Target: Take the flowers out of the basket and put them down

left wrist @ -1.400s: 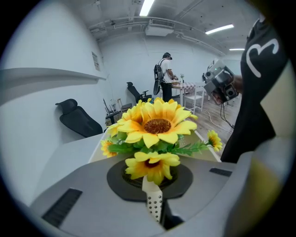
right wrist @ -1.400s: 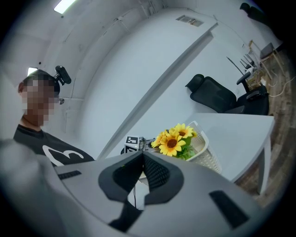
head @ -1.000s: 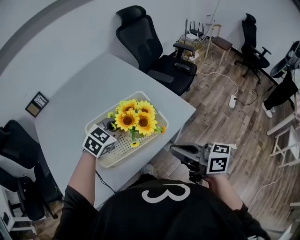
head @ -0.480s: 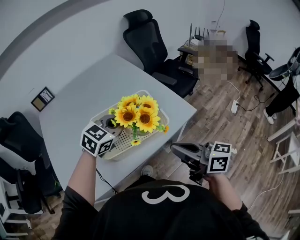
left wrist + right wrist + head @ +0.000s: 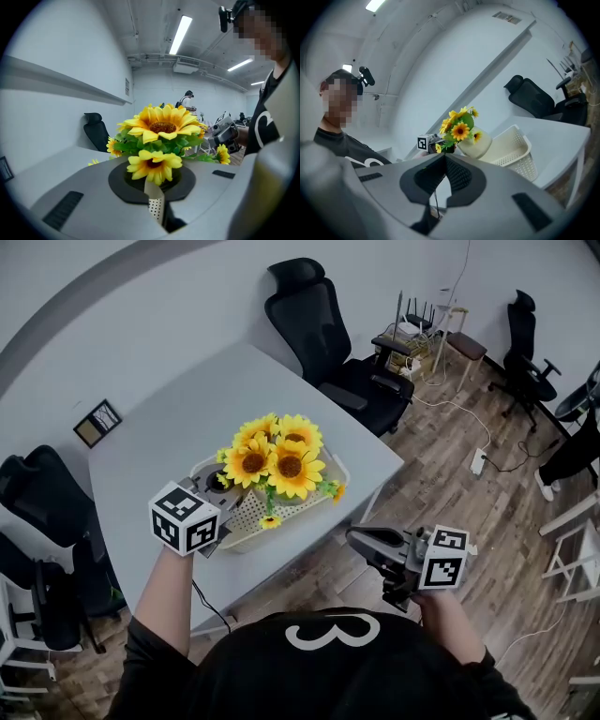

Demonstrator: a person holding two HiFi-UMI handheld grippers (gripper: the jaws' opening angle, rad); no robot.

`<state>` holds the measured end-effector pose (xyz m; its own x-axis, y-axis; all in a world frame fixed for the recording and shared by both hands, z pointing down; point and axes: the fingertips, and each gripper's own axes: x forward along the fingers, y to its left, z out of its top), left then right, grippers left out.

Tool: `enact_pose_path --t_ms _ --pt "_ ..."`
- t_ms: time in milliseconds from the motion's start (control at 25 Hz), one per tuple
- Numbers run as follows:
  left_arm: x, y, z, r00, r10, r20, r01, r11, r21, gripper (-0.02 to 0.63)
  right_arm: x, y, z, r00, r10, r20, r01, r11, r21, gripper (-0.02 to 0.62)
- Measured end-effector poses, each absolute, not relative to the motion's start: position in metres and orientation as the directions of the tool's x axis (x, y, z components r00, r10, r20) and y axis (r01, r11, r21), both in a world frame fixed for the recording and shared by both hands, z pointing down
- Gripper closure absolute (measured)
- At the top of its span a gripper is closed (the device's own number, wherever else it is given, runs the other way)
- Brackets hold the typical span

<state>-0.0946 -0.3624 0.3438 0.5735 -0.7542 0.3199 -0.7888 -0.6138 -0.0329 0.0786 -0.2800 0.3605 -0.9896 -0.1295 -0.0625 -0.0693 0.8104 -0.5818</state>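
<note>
A pale grey rectangular table (image 5: 178,427) stands against a white wall (image 5: 112,277) crossed by a grey horizontal band (image 5: 70,320). A small dark-framed panel (image 5: 97,423) sits on that wall by the table's left end. A black high-backed office chair (image 5: 323,329) stands at the table's far edge, a second black swivel chair (image 5: 530,343) stands well apart at the far right, and another black chair (image 5: 37,512) stands at the left. The floor is brown wood plank (image 5: 450,484), with a white power strip (image 5: 479,461) and cables on it. Long white ceiling tube lights (image 5: 180,33) glow overhead among exposed pipes.
</note>
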Motion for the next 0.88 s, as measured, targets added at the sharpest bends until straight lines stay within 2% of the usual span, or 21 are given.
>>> enact_pose_path --t_ms 200,440,880 --pt "-0.106 -0.349 0.332 0.547 -0.788 0.282 -0.813 -0.58 -0.047 0.587 0.067 -0.278 0.367 -0.993 -0.108 -0.052 -0.057 0.806 -0.589 0.586" --pt "-0.198 -0.259 0.308 0.506 -0.832 0.227 -0.852 -0.524 -0.02 0.586 -0.025 -0.203 0.355 -0.998 -0.055 -0.035 -0.024 0.805 -0.592 0.586" --pt "-0.199 -0.248 0.3 0.413 -0.882 0.227 -0.902 -0.43 -0.029 0.586 -0.012 -0.206 0.352 -0.998 0.022 -0.061 0.054 0.807 -0.589 0.586"
